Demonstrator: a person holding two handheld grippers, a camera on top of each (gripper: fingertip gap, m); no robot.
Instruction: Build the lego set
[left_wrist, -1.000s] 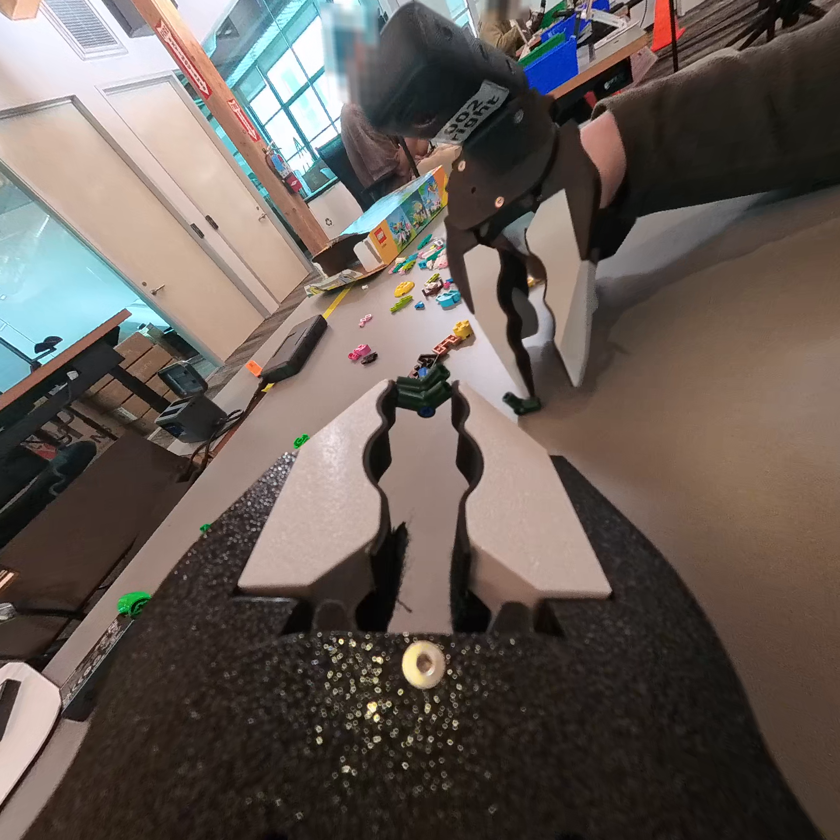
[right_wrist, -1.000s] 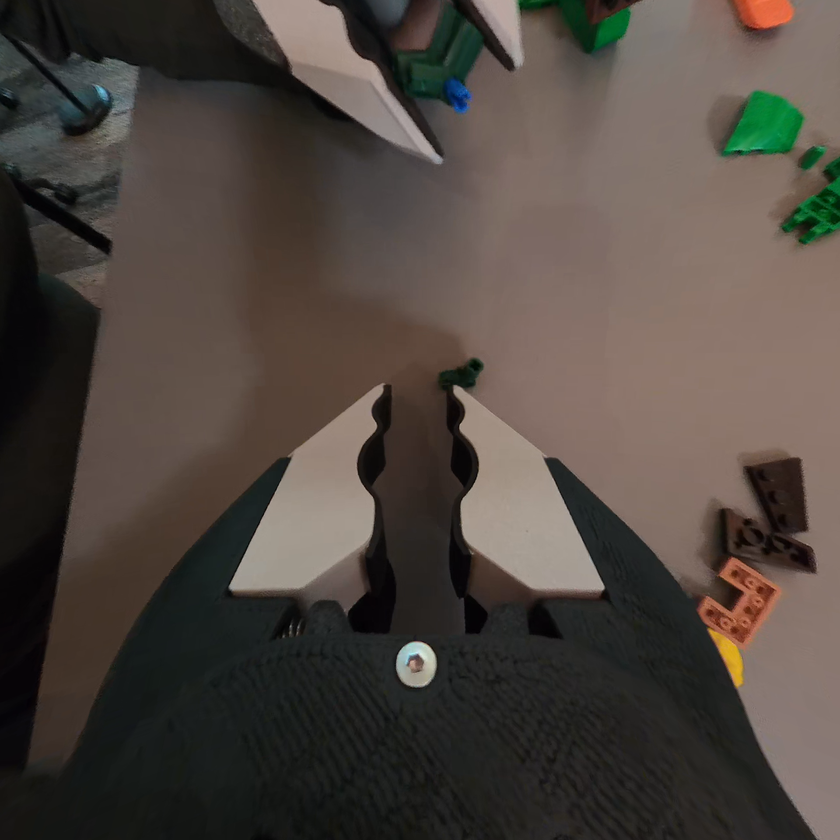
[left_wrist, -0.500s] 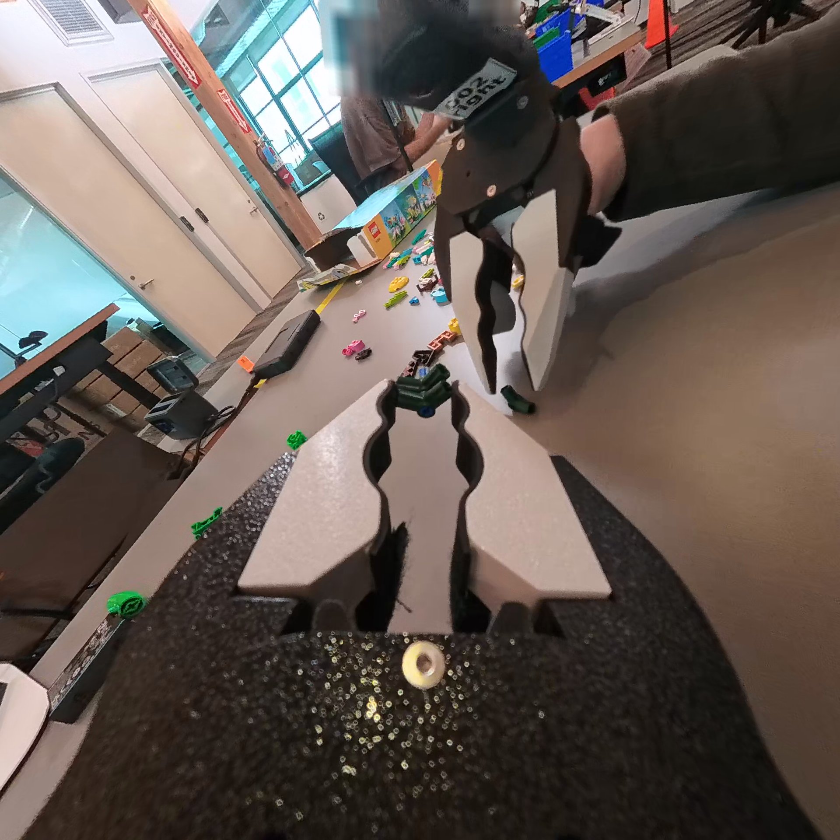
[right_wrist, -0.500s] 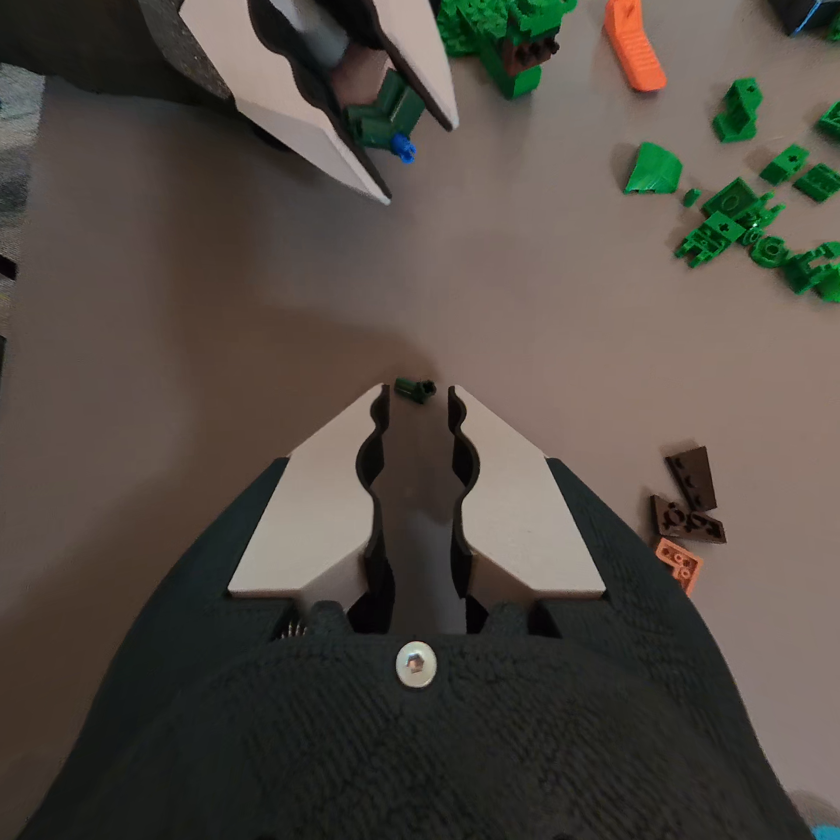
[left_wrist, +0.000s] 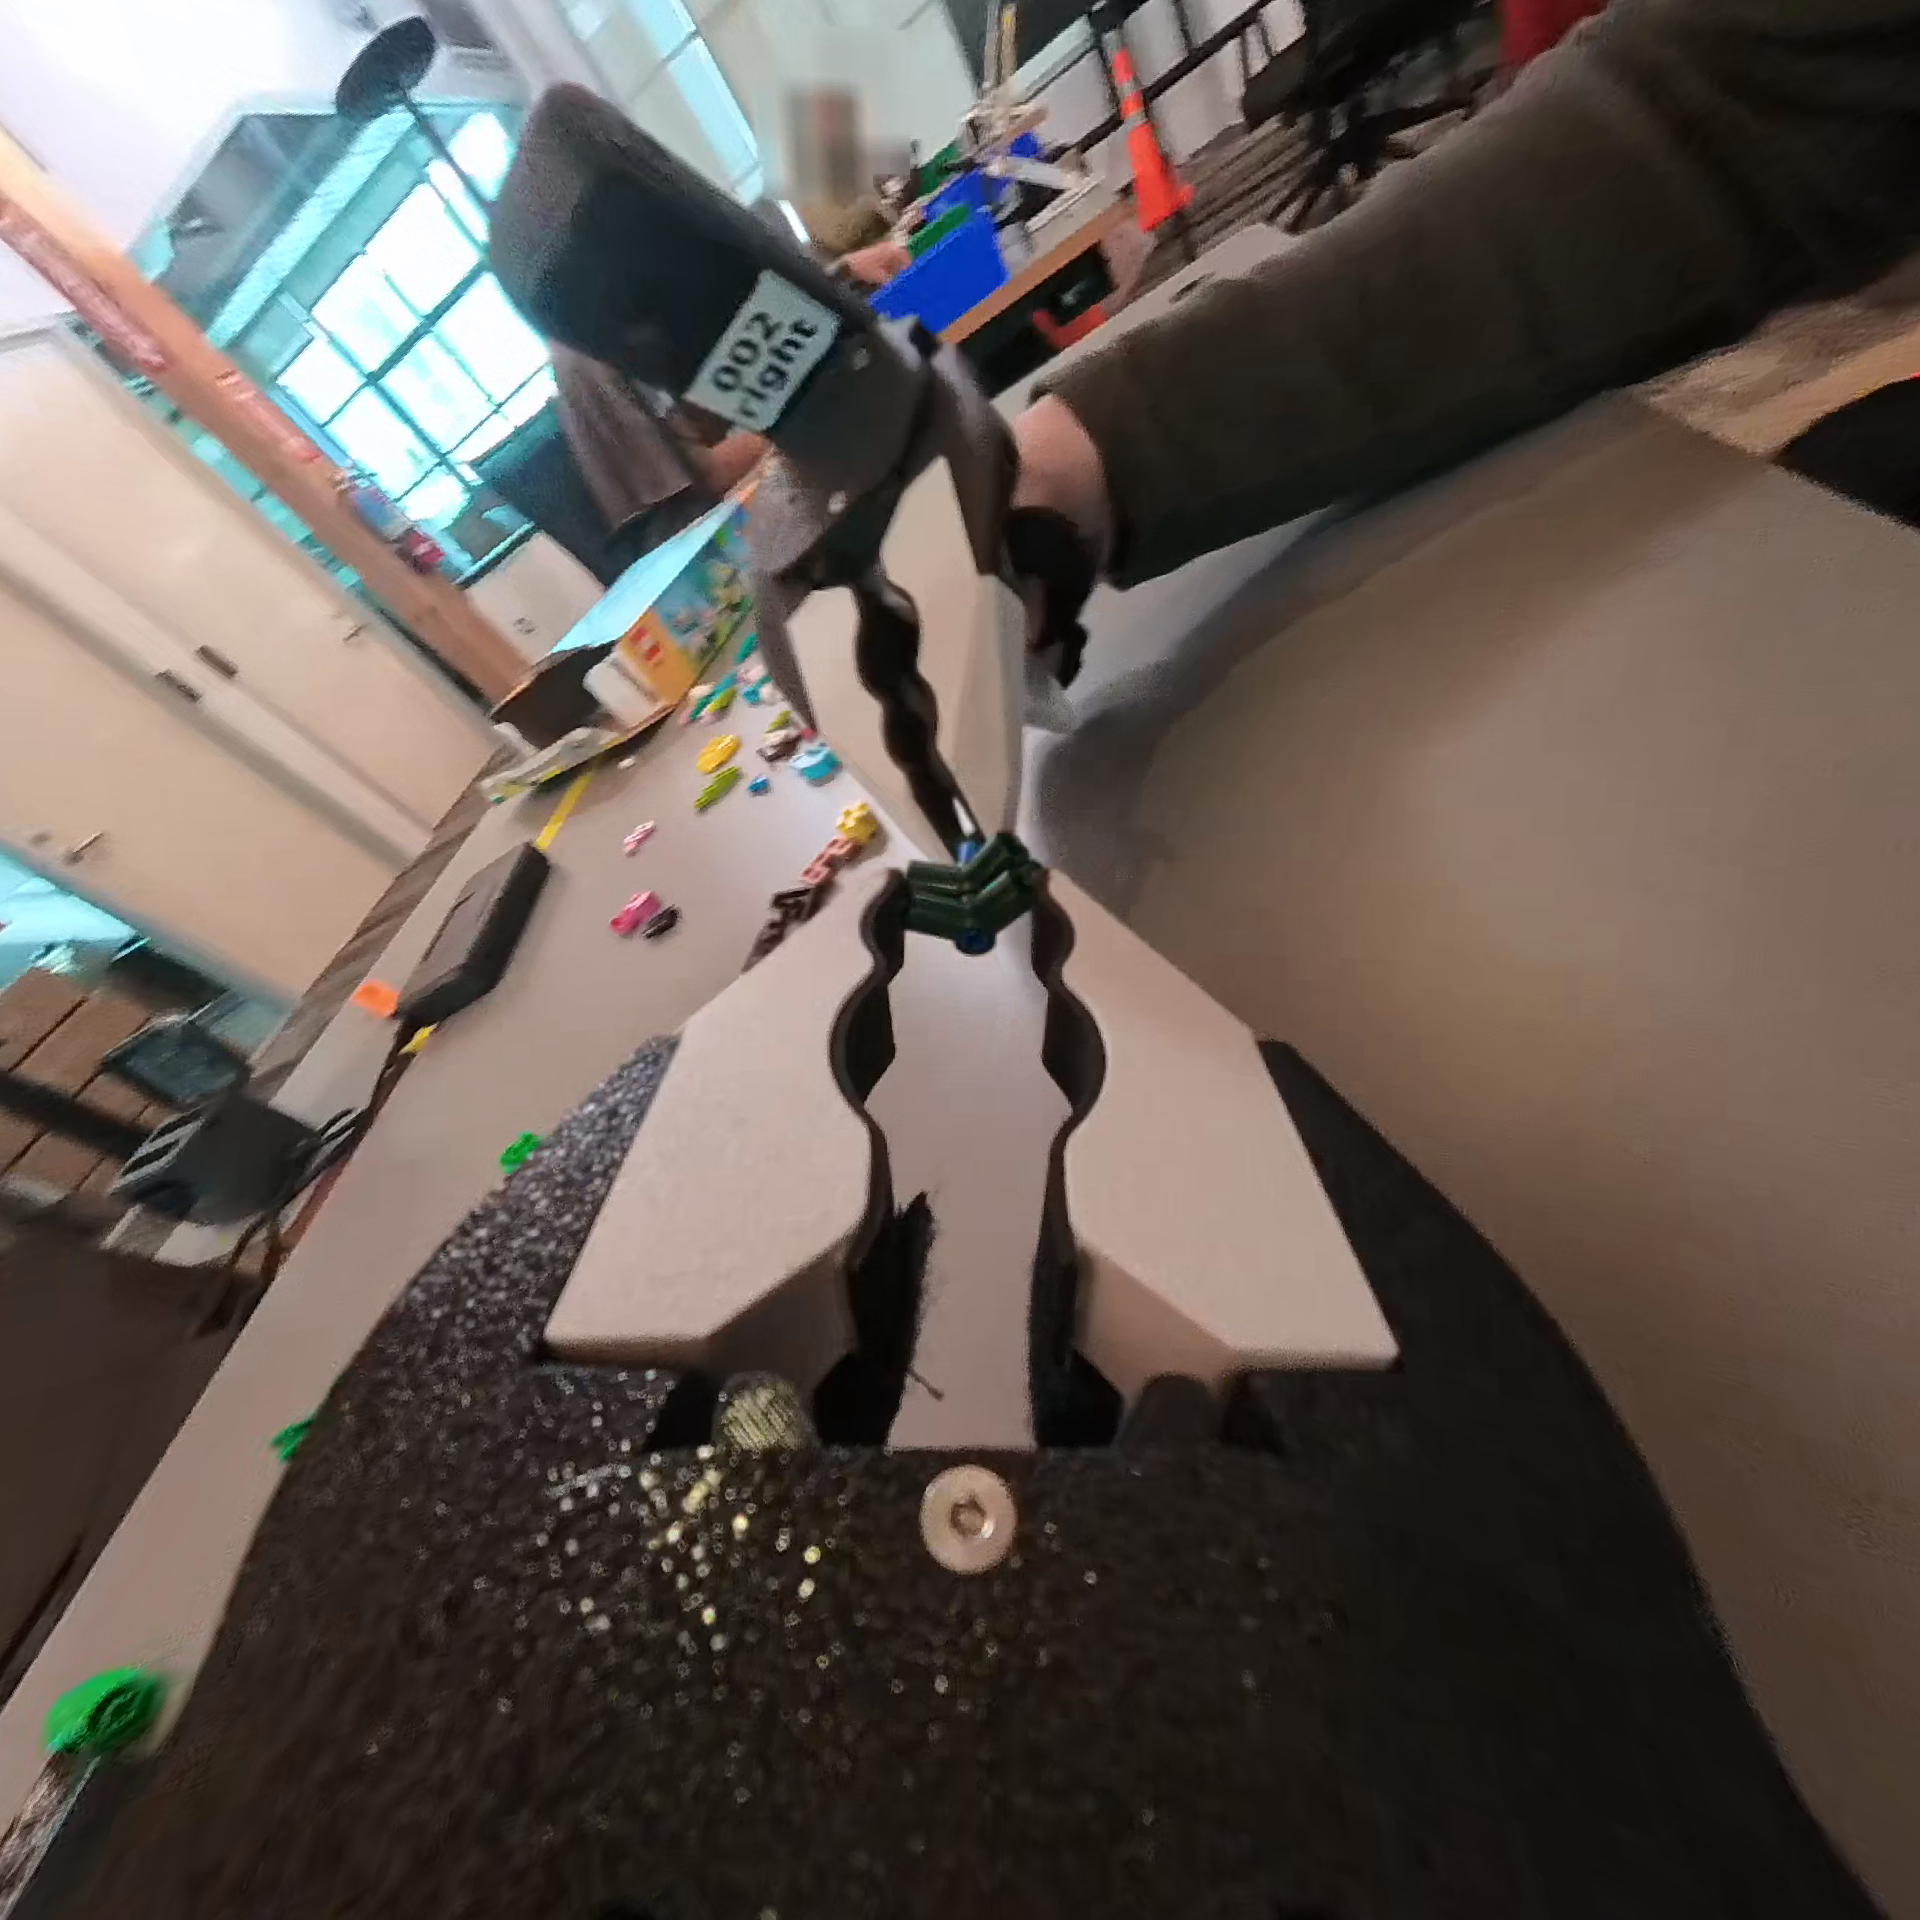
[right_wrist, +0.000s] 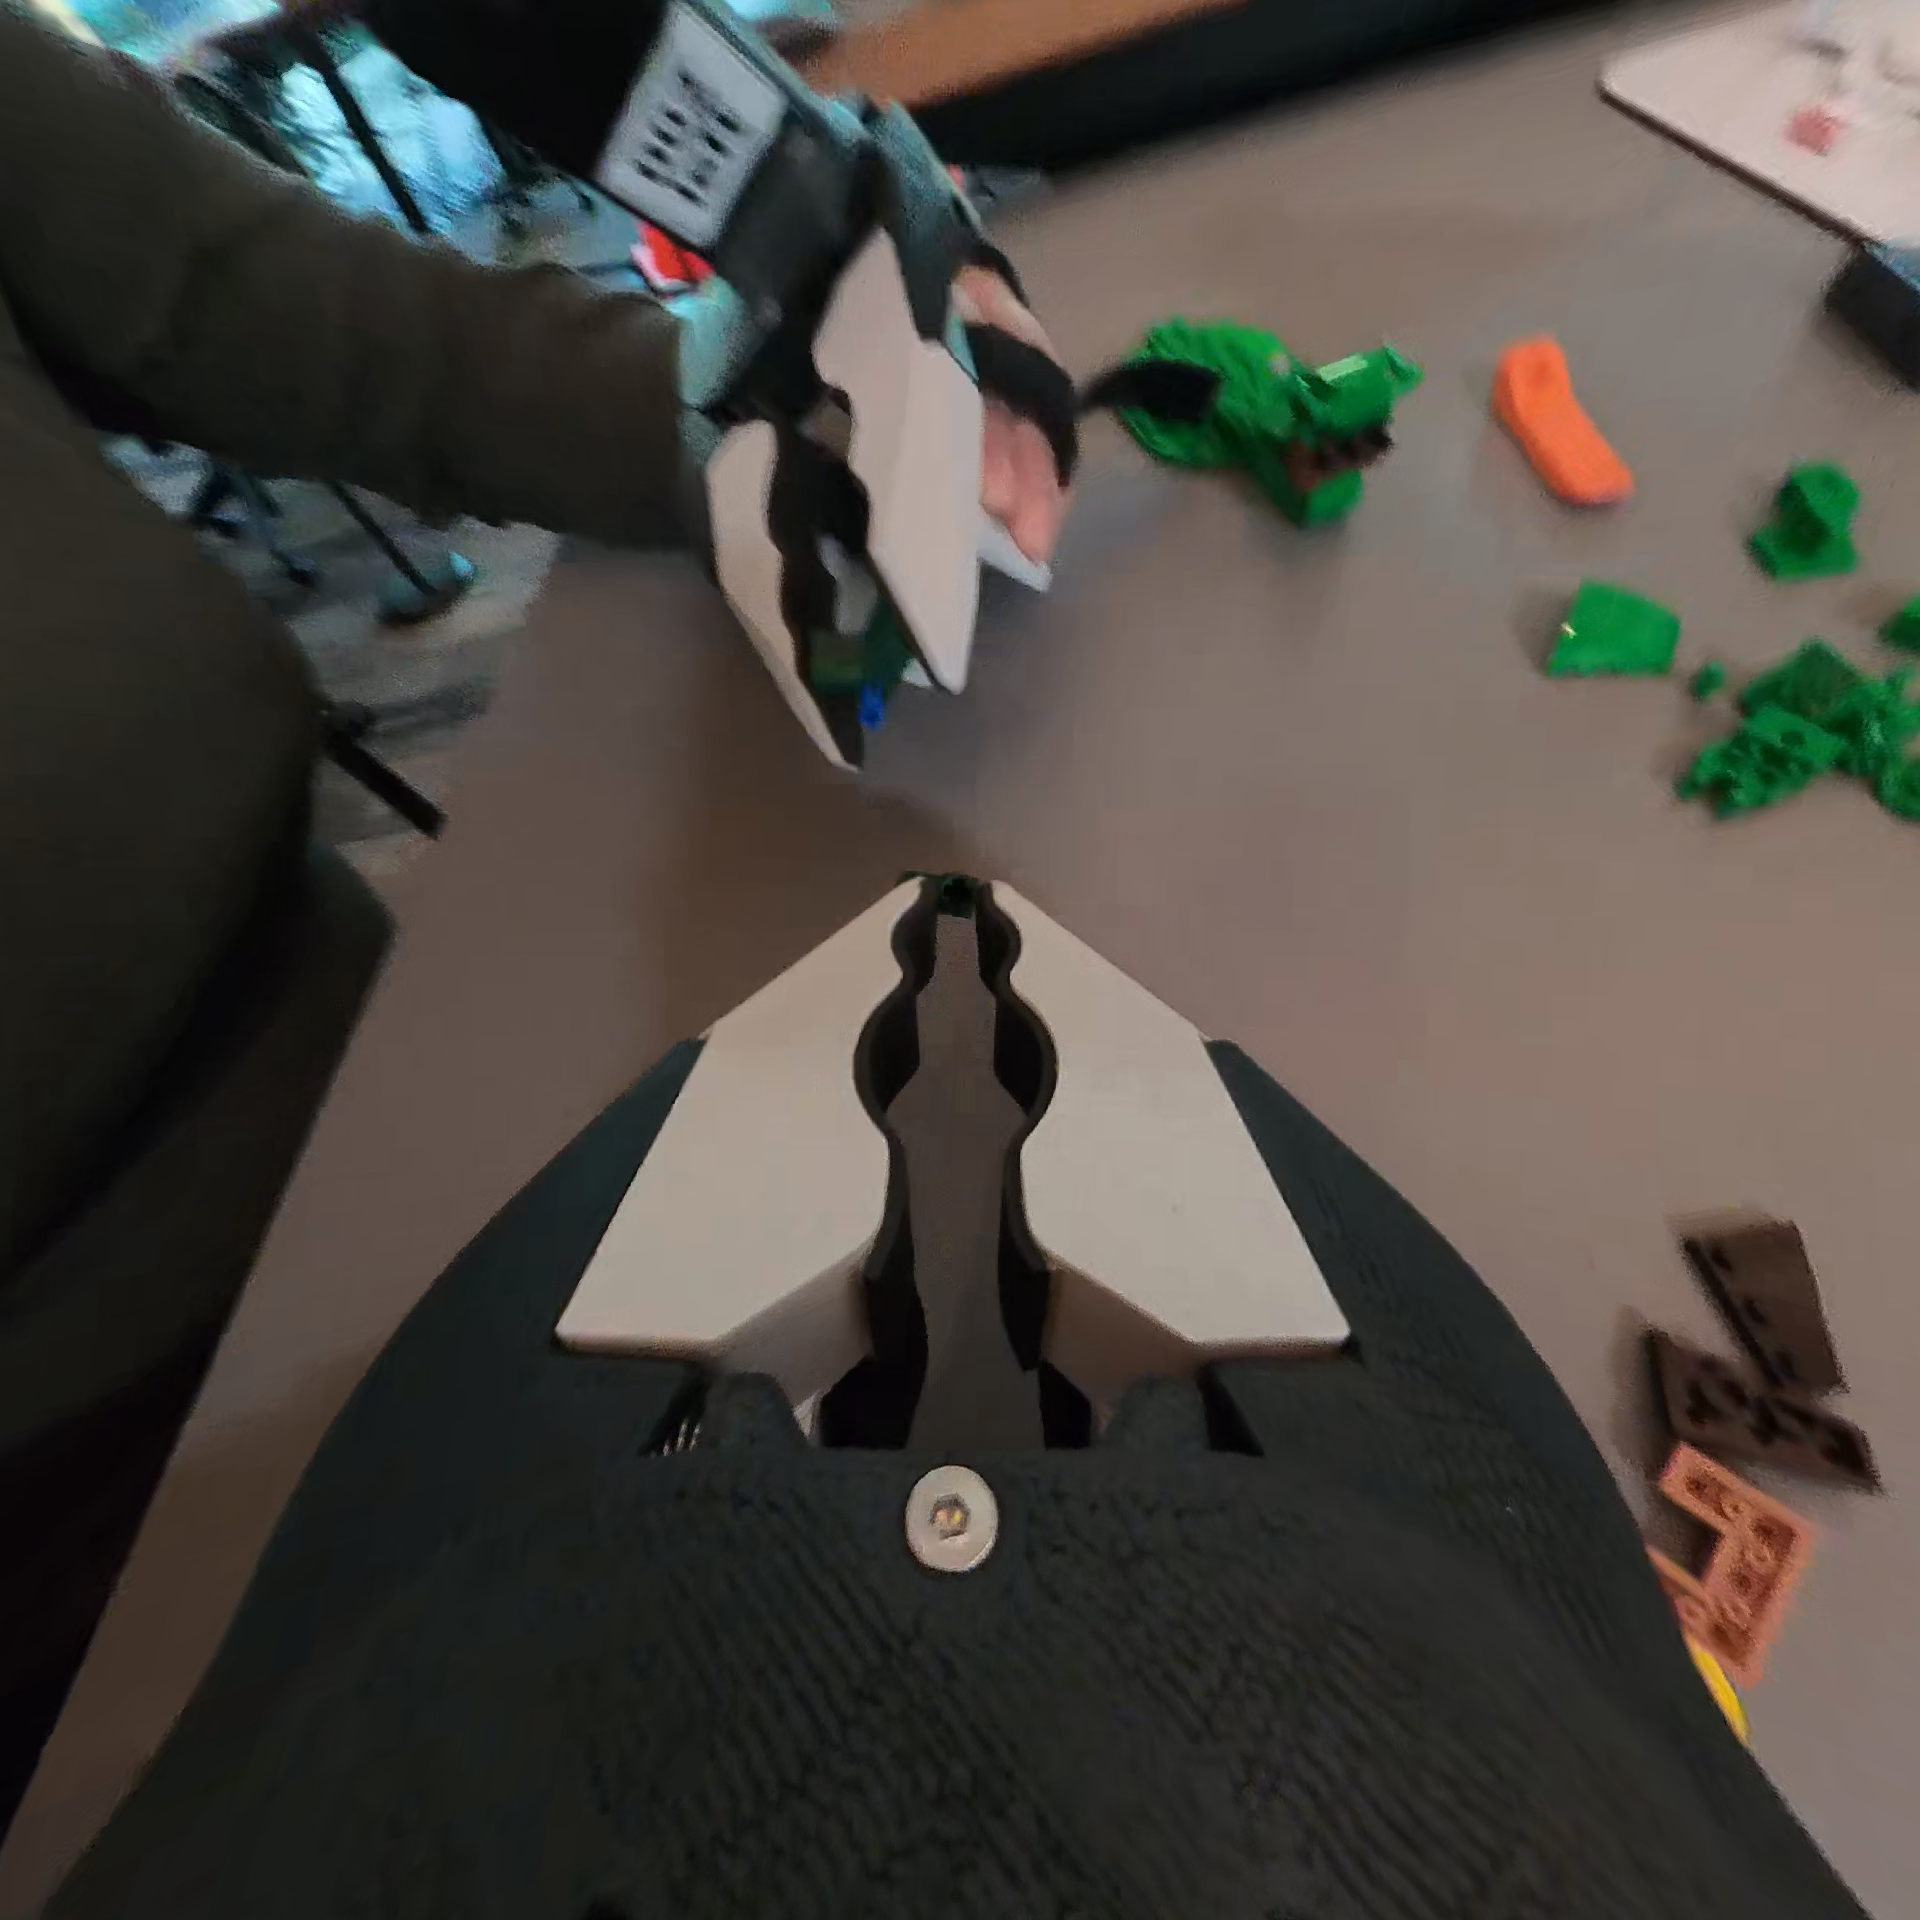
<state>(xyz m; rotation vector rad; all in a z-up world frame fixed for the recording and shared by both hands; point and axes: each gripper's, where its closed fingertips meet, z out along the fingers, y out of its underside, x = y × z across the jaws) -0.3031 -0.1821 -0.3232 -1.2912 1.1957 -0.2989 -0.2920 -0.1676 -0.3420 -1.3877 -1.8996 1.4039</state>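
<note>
A dark green angled lego assembly (left_wrist: 971, 896) with a blue pin on its underside sits pinched at the tips of the left tool (left_wrist: 964, 902), whose jaws stand narrow around it, raised above the grey worktop (left_wrist: 1558, 1039). In the right wrist view the same tool (right_wrist: 873, 707) hangs tilted, tips pointing down and toward the camera, a dark sleeve (right_wrist: 312, 353) behind it and bare fingers (right_wrist: 1023, 478) wrapped on its far side. The right tool (right_wrist: 954, 896) is nearly closed on a small dark green piece (right_wrist: 951, 896) held at its very tips. In the left wrist view it comes down steeply from above, a sleeved forearm (left_wrist: 1455, 291) reaching in from the right, and its tips (left_wrist: 961, 831) meet the top of the green assembly. Beyond lie a partly built bright green model (right_wrist: 1247, 405), an orange brick separator (right_wrist: 1558, 436), loose green pieces (right_wrist: 1808, 727), dark brown wedge plates (right_wrist: 1756, 1361) and a tan angled plate (right_wrist: 1735, 1558) to the right. Farther along the worktop are scattered coloured pieces (left_wrist: 717, 769), a lego box (left_wrist: 675, 623) and a flat black case (left_wrist: 478, 935).
</note>
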